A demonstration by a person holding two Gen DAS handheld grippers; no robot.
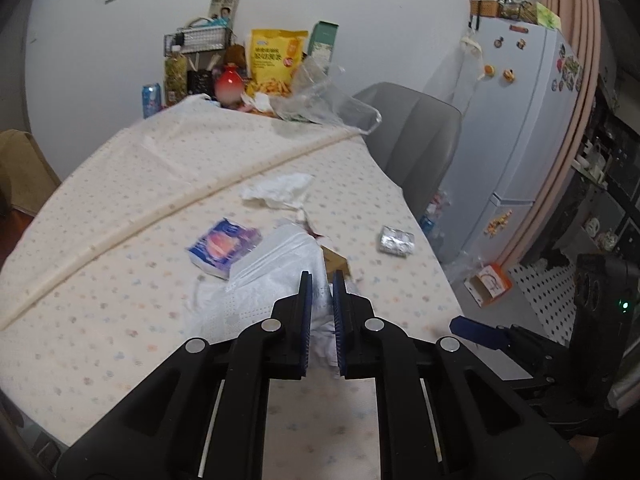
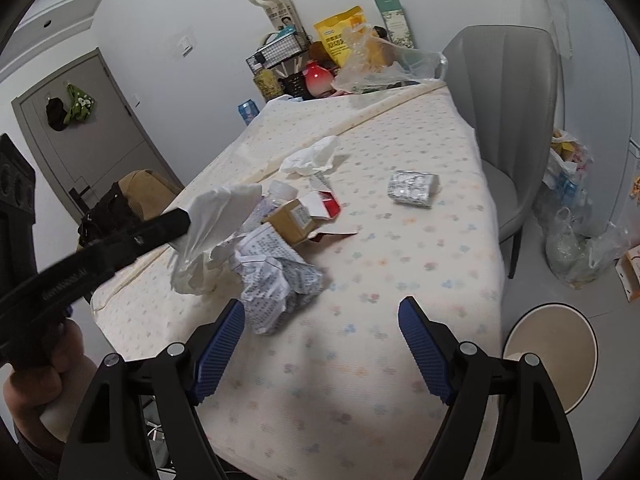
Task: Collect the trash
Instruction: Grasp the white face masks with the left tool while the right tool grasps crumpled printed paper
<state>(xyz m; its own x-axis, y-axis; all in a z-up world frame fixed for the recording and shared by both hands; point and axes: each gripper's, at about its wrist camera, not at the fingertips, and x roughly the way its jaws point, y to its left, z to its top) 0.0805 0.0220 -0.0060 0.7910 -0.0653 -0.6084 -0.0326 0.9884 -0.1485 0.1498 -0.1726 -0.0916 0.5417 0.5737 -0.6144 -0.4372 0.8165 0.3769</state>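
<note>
Plainly the white plastic bag (image 1: 276,276), limp, light and slippery, is pinched at its bunched edge in the clenched left tool (image 1: 320,292) just above the surface (image 2: 400,248), while the right tool (image 2: 322,320) gapes near the crumpled paper (image 2: 276,280).

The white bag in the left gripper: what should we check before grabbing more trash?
1. Left gripper shut on the white bag: ok.
2. Bag lifted off the table: ok.
3. Bag mouth open for trash: cannot tell.
4. Right gripper open and empty: ok.
5. Crumpled paper just ahead of the right gripper, not between its fingers: ok.
6. Silver packet lying apart, nothing on it: ok.
</note>
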